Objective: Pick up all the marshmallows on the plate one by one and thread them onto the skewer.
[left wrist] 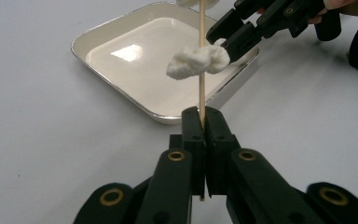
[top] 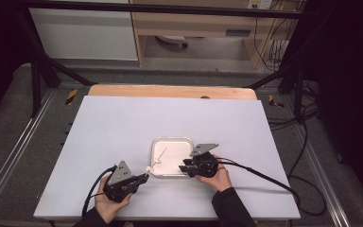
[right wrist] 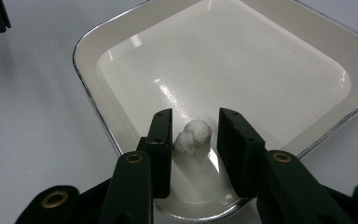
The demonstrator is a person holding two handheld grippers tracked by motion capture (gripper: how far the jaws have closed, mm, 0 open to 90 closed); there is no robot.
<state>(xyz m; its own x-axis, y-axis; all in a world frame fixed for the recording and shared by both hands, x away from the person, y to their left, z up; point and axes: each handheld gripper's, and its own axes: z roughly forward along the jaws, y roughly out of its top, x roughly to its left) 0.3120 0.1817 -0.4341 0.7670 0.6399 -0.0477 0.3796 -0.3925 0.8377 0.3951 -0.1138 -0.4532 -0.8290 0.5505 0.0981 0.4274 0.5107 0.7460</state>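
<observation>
My left gripper [left wrist: 203,116] is shut on a thin wooden skewer [left wrist: 202,74] that points out over a white tray [left wrist: 121,70]. A fluffy white lump [left wrist: 193,63] is threaded on the skewer. In the high view the left gripper [top: 145,177] sits at the tray's [top: 171,142] near left corner. My right gripper [right wrist: 195,130] reaches into the tray's near right corner, with a second white lump [right wrist: 193,137] lying on the tray floor between its jaws. The lump rests against one pad, with a small gap to the other. The right gripper [left wrist: 230,33] also appears beyond the skewer.
The tray [right wrist: 88,65] lies on a white tabletop [top: 123,123], with a wooden strip [top: 170,91] along the far edge. Black cables [top: 264,177] trail from the grippers over the table's right side. Dark frame posts and floor rails surround the table.
</observation>
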